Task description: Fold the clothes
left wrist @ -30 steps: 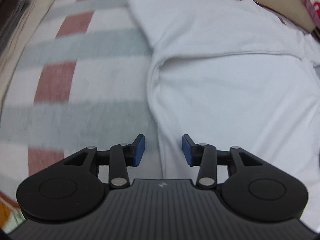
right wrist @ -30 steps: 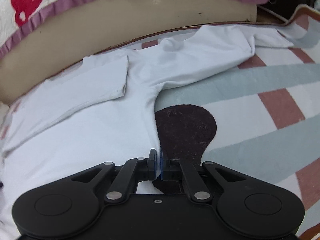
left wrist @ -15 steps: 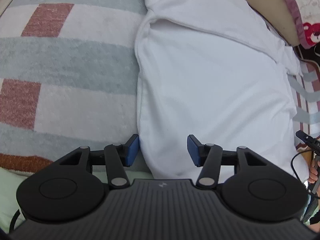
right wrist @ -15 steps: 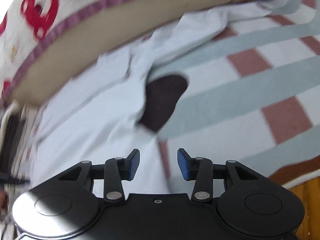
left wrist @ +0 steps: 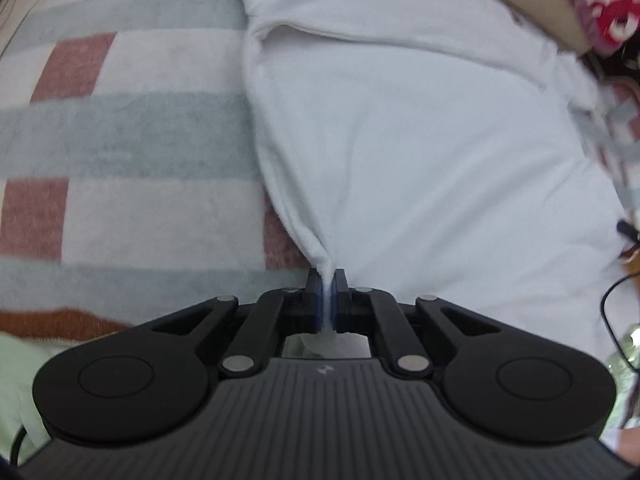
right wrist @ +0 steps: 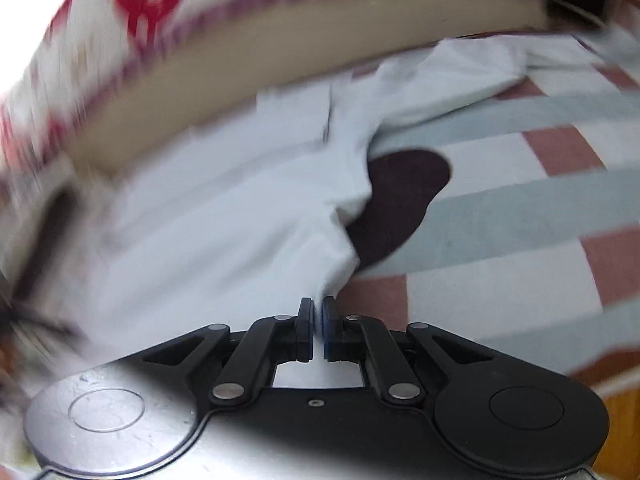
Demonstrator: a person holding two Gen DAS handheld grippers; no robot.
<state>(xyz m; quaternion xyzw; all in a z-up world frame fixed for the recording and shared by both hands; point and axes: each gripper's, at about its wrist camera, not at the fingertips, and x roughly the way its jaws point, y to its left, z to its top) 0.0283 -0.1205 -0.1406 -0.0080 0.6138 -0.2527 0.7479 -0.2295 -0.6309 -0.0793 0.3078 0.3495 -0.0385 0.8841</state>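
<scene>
White T-shirt (left wrist: 420, 152) lies flat on striped blanket (left wrist: 132, 148), w/ a sleeve folded across top. Left tool (left wrist: 329, 296) pinches its lower hem corner, cloth bunched btwn blue pads. Right tool (right wrist: 316, 328) pressed together on the opposite hem corner, beside dark patch (right wrist: 400, 200); view blurred.

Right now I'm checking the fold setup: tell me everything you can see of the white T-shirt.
The white T-shirt is plain, soft-looking knit cotton, lying mostly flat on the striped blanket, with one short sleeve folded across its top. Its lower corners are pinched: the left tool and the right tool are each shut on the hem, pulling the fabric into taut creases. It partly covers a dark patch.
</scene>
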